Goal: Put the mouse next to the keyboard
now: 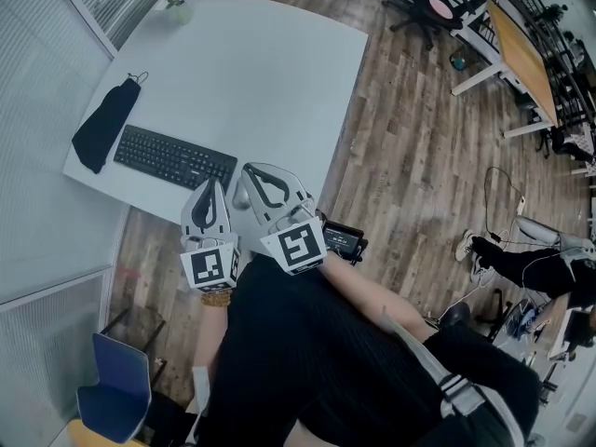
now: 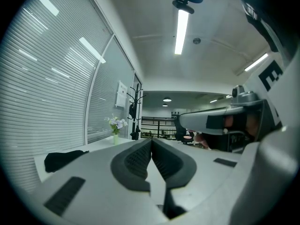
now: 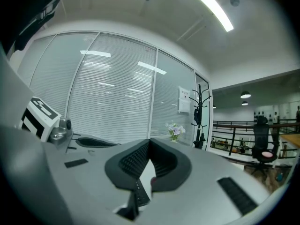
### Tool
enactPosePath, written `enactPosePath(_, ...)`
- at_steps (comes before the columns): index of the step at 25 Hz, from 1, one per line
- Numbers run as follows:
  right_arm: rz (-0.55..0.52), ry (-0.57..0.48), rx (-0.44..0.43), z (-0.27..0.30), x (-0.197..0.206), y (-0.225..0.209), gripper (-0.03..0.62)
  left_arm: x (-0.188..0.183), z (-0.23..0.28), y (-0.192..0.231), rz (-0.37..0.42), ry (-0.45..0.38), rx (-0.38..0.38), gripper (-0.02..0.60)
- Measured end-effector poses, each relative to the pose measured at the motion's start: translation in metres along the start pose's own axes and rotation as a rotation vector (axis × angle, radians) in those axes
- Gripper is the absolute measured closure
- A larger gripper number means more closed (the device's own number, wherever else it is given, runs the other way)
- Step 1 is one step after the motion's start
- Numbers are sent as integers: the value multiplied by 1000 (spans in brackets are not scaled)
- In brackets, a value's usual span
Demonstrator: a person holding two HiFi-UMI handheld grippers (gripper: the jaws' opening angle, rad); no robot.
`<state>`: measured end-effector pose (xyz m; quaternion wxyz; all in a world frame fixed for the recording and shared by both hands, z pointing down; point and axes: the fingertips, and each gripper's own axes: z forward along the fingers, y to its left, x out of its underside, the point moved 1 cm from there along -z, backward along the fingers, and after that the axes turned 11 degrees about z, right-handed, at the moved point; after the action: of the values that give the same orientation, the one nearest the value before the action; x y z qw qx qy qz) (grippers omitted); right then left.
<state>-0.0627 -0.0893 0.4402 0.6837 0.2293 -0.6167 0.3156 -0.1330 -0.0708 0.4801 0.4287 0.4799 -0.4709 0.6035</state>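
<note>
Left claw (image 2: 151, 141) is closed, its pads pressed together on nothing. The right claw (image 3: 150, 143) also meets at its tips and holds nothing. Both hover side by side over the near edge of the counter (image 1: 270, 73). The keyboard (image 1: 174, 157) lies just ahead and to their left, long axis along that edge, nearer the left claw. No mouse shows in any view.

The left gripper (image 2: 151, 142) fills the foreground, its two dark-padded jaws pressed together with nothing between them. Beyond lies a white table (image 2: 101, 146) — a black cloth (image 2: 63, 159) at left, a small vase of flowers (image 2: 116, 127) farther back — beside window blinds (image 2: 47, 78).
</note>
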Motion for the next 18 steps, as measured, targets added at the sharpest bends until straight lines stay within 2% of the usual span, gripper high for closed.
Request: enactPosePath(18,-17,4,-11,-6,2,4,595,1,-6,-6,-11,-8,9,569)
